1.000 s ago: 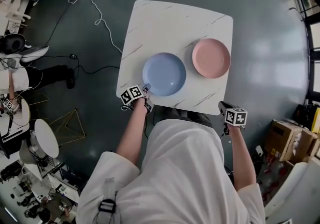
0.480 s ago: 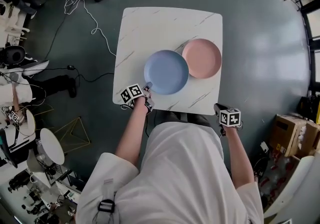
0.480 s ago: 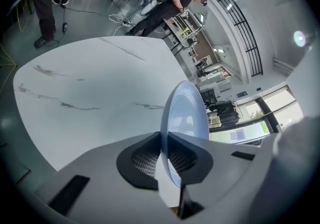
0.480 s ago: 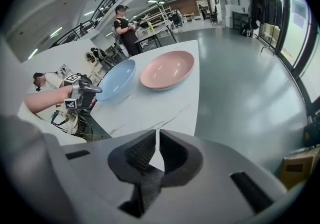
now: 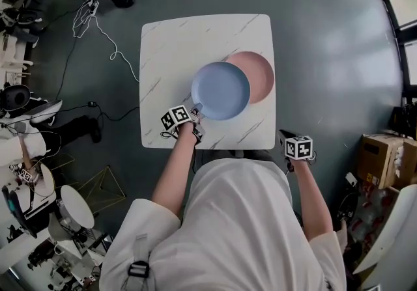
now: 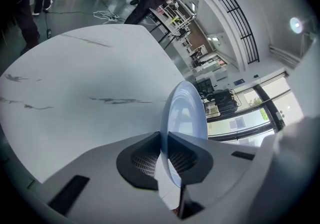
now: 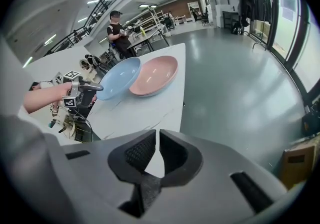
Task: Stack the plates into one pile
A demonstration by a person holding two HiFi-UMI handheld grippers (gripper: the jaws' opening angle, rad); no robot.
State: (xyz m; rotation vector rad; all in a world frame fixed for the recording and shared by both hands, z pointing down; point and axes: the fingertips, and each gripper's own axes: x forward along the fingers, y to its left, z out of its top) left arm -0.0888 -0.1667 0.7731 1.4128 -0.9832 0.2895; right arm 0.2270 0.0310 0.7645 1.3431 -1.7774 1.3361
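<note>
Left gripper [image 5: 197,112]: fingers clamped on blue plate [image 5: 221,90] rim; plate partly overlaps pink plate [image 5: 260,71] on table [image 5: 189,42]. Right gripper [image 7: 157,140]: fingers closed, empty, off table edge.

White marble-look square desk [image 5: 176,49] on grey floor [image 5: 326,23]. Pink plate [image 5: 262,69] lies flat on its right side, close to the right edge. Blue plate [image 5: 220,90], pinched at its near rim in my left gripper [image 5: 195,112] jaws, overlaps pink's left part.
</note>
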